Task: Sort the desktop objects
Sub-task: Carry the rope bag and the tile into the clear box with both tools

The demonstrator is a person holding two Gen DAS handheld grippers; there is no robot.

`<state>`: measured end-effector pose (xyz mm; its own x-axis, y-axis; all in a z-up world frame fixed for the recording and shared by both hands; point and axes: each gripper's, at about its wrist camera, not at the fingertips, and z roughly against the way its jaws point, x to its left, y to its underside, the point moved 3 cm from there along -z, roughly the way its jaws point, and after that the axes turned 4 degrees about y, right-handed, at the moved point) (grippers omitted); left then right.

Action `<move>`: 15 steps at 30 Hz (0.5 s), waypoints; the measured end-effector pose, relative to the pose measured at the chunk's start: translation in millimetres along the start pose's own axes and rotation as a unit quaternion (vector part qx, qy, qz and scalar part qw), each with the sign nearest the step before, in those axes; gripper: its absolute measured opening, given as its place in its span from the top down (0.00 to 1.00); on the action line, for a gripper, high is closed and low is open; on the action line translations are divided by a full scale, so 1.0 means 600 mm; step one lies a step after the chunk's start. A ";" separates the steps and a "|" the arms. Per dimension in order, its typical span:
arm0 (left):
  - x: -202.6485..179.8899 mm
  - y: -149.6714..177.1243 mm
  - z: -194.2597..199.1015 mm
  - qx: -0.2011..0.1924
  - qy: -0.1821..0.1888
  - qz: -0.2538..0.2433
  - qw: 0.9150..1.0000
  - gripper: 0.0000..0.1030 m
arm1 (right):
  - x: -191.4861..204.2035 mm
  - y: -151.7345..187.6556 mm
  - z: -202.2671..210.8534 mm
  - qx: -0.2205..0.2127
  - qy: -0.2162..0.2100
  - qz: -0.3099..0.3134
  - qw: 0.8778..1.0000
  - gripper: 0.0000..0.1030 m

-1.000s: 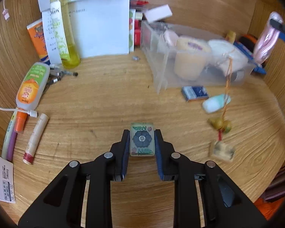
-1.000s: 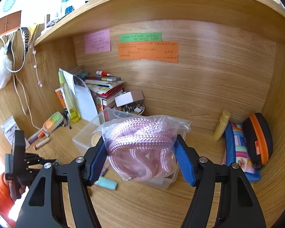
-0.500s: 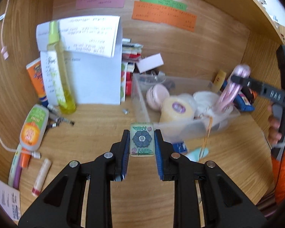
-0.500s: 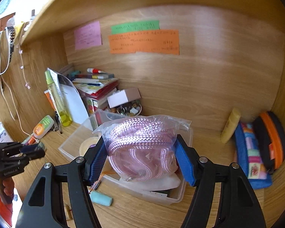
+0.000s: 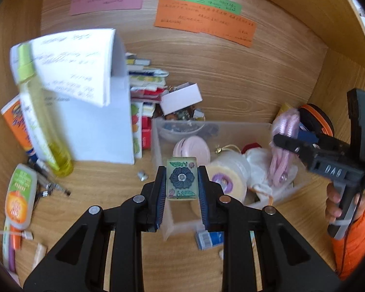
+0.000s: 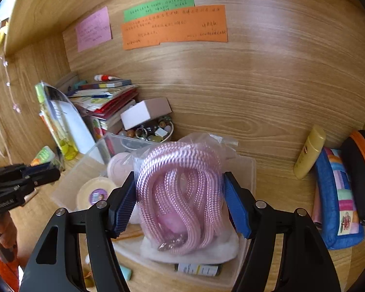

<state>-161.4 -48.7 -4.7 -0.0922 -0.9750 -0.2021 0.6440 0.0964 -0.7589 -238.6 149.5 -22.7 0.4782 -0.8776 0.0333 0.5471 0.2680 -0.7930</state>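
Here, in the left wrist view, the left gripper (image 5: 181, 178) clamps a flower-printed tile (image 5: 181, 177) above the clear bin (image 5: 233, 127), not yet dropped in. In the right wrist view, the right gripper (image 6: 180, 203) pinches a bagged pink rope (image 6: 182, 192) over that bin (image 6: 249, 168); a lip balm (image 6: 126, 273) and other clutter on the desk remain unsorted.

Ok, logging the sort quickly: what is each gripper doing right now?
Left gripper: closed on the flower tile.
Right gripper: closed on the bagged pink rope, above the clear bin.
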 end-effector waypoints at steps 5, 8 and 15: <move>-0.014 -0.028 -0.032 0.005 -0.011 -0.018 1.000 0.77 | -0.007 0.008 -0.031 0.013 0.019 -0.007 1.000 0.37; -0.013 -0.029 -0.046 0.003 -0.011 -0.015 1.000 0.77 | -0.017 0.022 -0.048 0.031 0.026 -0.016 0.999 0.37; -0.001 -0.017 -0.076 0.022 -0.014 -0.007 1.000 0.77 | -0.027 0.041 -0.058 0.041 0.029 -0.018 0.999 0.34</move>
<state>-202.6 -39.7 -24.9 -0.0814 -0.9815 -0.1734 0.6756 0.0736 -0.7336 -256.8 156.5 -64.2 0.4169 -0.9086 0.0238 0.6186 0.2644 -0.7399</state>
